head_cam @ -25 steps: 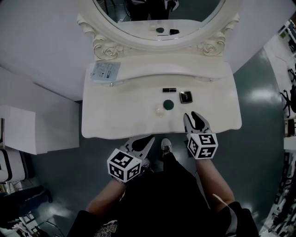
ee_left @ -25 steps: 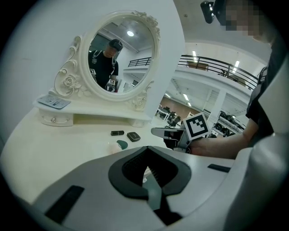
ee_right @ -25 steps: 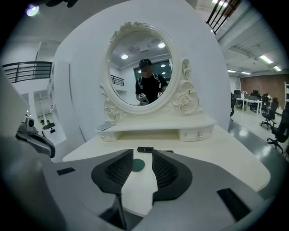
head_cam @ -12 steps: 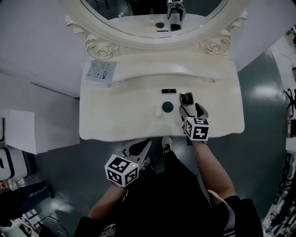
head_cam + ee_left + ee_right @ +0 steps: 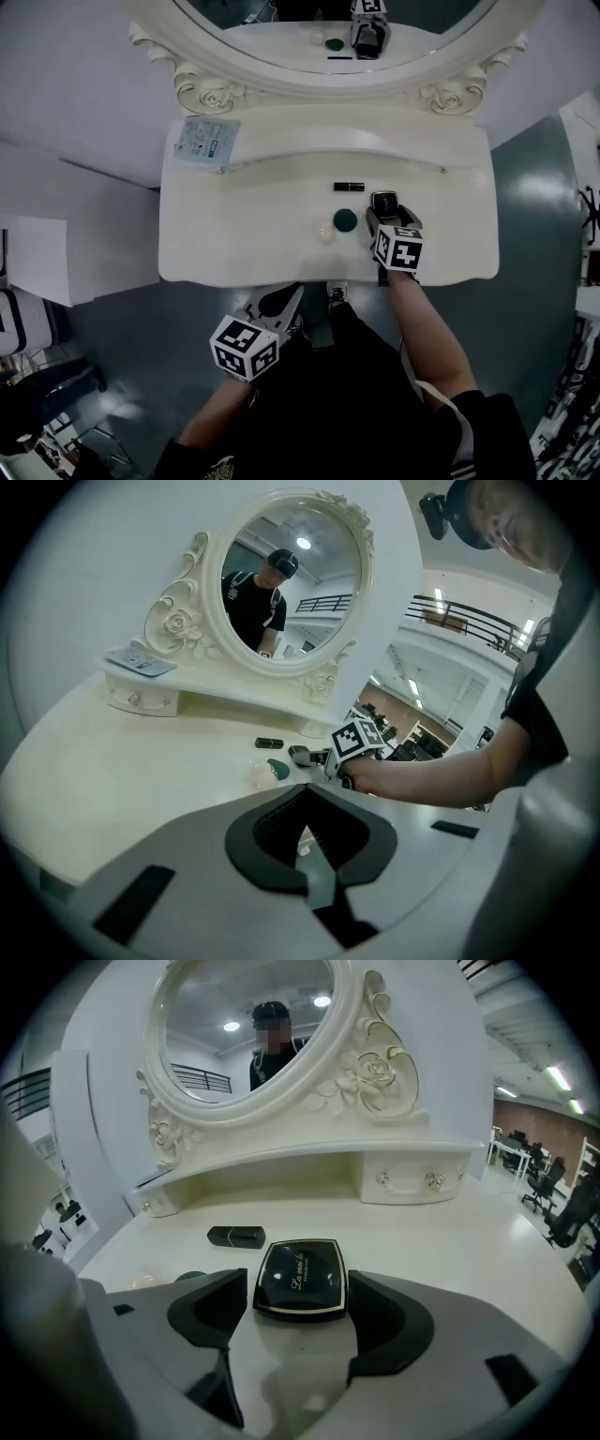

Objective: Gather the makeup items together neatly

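Note:
A black square compact [image 5: 300,1277] lies flat on the white vanity top [image 5: 234,234]. My right gripper [image 5: 389,215] straddles it: its jaws are opening, one pad on each side, neither touching. A black lipstick [image 5: 349,187] lies just beyond the compact. A green round item [image 5: 345,220] and a pale round one [image 5: 324,231] sit to its left. In the right gripper view the lipstick [image 5: 236,1236] shows at left of the compact. My left gripper [image 5: 286,292] hangs below the table's front edge, shut and empty, and from it I see the items [image 5: 274,769] and the right hand.
An oval mirror [image 5: 337,28] in an ornate white frame stands at the back on a raised shelf with small drawers [image 5: 412,1183]. A flat packet [image 5: 206,141] lies on the shelf's left end. A white box [image 5: 33,258] stands left of the table.
My right gripper has moved forward from the table's front edge to the compact and its jaws have spread wide around it. The left gripper has barely moved.

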